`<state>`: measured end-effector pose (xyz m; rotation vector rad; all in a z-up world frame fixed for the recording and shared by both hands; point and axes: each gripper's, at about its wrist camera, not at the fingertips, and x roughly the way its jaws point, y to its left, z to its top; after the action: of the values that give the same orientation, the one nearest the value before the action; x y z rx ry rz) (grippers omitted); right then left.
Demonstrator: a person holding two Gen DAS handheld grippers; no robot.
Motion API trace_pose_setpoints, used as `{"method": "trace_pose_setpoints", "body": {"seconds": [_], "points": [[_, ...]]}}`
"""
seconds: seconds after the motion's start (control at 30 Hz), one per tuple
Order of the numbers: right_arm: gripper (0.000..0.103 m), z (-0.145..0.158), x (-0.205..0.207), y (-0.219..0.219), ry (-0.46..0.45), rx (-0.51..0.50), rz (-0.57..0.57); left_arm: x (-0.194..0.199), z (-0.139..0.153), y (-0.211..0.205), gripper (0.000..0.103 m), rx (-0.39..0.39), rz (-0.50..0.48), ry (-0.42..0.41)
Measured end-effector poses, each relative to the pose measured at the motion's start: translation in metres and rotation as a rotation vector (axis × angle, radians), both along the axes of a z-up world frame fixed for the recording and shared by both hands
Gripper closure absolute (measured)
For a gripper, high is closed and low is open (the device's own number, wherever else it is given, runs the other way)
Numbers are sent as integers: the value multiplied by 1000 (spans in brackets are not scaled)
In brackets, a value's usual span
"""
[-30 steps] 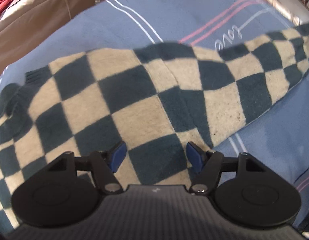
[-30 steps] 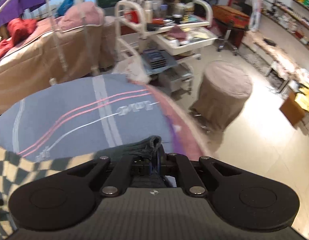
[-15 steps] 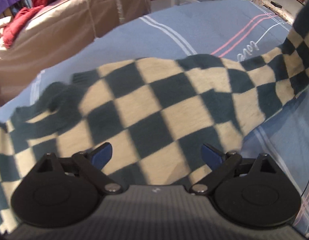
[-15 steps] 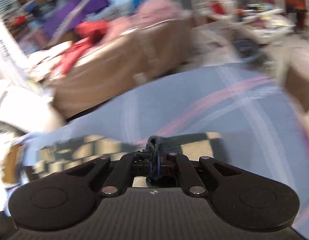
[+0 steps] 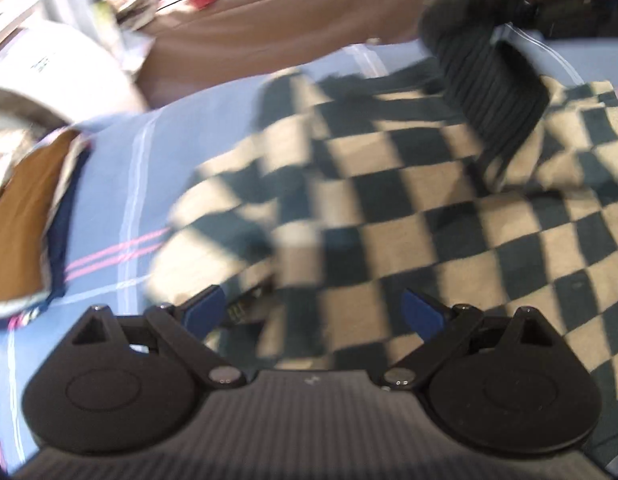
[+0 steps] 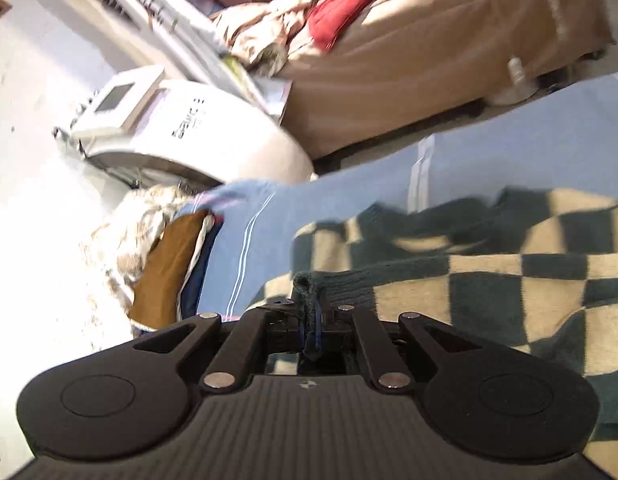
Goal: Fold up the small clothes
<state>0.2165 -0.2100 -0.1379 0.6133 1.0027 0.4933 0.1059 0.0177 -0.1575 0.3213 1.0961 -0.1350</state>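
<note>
Folding the checked sweater: my right gripper pinches its dark cuff | left gripper wide, empty | next I lay the cuff down flat.

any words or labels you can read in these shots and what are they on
Nothing reads for certain.
Dark print on the side of the white machine: blurred, no letters sure.
The same print in the left wrist view: a smear, unreadable.
Small screen on the machine's panel: blank or too blurred to tell.
White rail with dark marks behind it: too blurred to read.
Sweater and blue sheet: only checks and stripes, no words.
</note>
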Motion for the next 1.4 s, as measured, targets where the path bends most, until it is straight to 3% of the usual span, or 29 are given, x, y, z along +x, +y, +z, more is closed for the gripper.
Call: {"method": "trace_pose_setpoints", "body": {"seconds": [0.13, 0.33, 0.6, 0.7, 0.8, 0.97, 1.03, 1.07, 1.1, 1.2, 1.4], "points": [[95, -20, -9, 55, 45, 6, 42, -7, 5, 33, 6, -4, 42, -7], [91, -39, -13, 69, 50, -106, 36, -9, 0, 39, 6, -24, 27, -6], [55, -54, -12, 74, 38, -186, -3, -7, -11, 21, 6, -27, -13, -10], [49, -49, -17, 70, 21, -149, -13, -4, -10, 19, 6, -35, -11, -13], [44, -35, -28, 56, -44, -198, -32, 3, -5, 18, 6, -80, 0, -33], [44, -36, -61, -12, -89, -416, -104, 39, -15, -8, 10, -200, 22, -23], [46, -43, -72, -48, -65, -490, -154, 55, -33, -23, 25, -160, 15, -5], [51, -48, -76, -64, -47, -528, -174, 62, -40, -27, 26, -142, 26, -4], [58, -53, -80, -78, -39, -558, -190, 66, -46, -29, 26, -127, 41, -9], [60, -66, -91, -108, -16, -614, -207, 75, -62, -34, 26, -56, 74, -2], [66, -86, -98, -125, 0, -649, -215, 80, -79, -41, 21, -12, 71, 17]]}}
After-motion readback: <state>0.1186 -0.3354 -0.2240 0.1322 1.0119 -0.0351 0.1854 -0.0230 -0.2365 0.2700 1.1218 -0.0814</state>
